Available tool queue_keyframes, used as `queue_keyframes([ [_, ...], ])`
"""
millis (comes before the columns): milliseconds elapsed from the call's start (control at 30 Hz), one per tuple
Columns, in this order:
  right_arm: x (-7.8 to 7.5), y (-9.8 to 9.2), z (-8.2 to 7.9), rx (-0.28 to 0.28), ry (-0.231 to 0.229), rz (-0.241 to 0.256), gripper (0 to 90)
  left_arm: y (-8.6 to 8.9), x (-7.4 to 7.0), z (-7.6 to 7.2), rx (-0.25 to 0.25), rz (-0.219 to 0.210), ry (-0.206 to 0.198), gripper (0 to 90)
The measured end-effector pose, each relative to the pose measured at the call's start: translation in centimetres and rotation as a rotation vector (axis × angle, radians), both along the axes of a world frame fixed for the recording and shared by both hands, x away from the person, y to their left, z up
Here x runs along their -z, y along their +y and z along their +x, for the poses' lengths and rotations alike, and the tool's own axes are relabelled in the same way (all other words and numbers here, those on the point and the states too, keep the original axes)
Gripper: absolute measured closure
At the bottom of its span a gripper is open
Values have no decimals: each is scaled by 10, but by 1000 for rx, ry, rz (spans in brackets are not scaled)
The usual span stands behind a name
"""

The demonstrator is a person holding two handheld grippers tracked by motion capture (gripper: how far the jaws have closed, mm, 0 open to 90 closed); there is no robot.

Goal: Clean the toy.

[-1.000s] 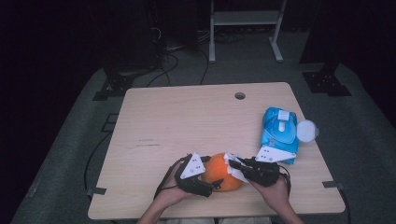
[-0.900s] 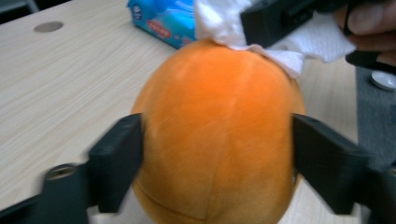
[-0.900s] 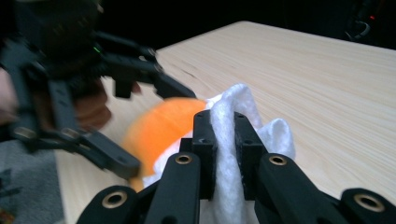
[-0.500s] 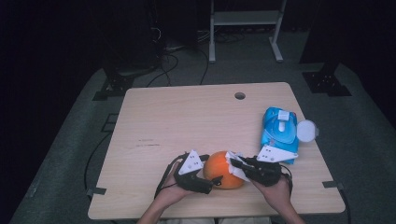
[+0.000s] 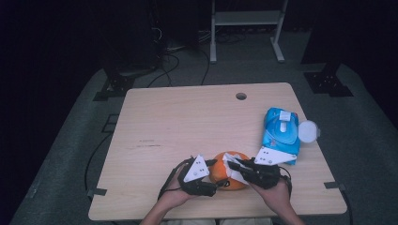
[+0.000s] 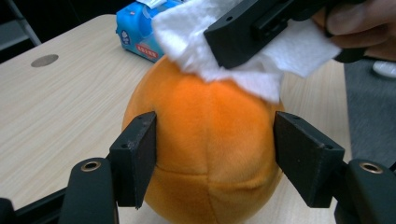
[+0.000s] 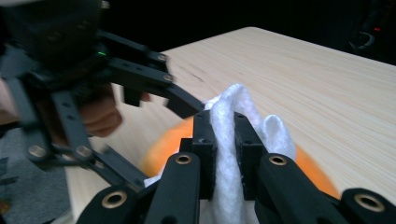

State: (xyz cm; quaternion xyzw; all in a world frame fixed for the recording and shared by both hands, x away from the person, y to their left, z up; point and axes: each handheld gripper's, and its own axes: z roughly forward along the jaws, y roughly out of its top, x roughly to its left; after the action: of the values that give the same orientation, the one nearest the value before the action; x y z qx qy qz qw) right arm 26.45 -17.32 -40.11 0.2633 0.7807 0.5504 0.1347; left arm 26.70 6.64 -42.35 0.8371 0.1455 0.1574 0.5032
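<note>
An orange plush ball [image 5: 224,179] rests on the wooden table [image 5: 197,122] near its front edge. My left gripper [image 5: 213,174] is shut on the ball, and in the left gripper view its jaws press the ball [image 6: 210,135] on both sides. My right gripper [image 5: 233,166] comes in from the right, shut on a white wipe [image 7: 229,140]. That wipe [image 6: 243,70] lies against the top of the ball, under the right gripper [image 6: 261,23]. In the right gripper view the ball [image 7: 163,144] is mostly hidden behind the wipe, with the left gripper [image 7: 140,79] beyond it.
A blue pack of wipes [image 5: 280,133] lies at the table's right side with its flap up. A round white lid [image 5: 308,131] sits at the right edge beside it. A cable hole [image 5: 241,96] is near the far edge. Dark floor and stands surround the table.
The right gripper with the wipe has shifted slightly over the top of the ball. The left gripper keeps its hold in nearly the same place.
</note>
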Motion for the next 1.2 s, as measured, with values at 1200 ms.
queue_keyframes([
  [1200,14,-17,16,17,113,102,812,0,1,6,-100,43,-47,324],
])
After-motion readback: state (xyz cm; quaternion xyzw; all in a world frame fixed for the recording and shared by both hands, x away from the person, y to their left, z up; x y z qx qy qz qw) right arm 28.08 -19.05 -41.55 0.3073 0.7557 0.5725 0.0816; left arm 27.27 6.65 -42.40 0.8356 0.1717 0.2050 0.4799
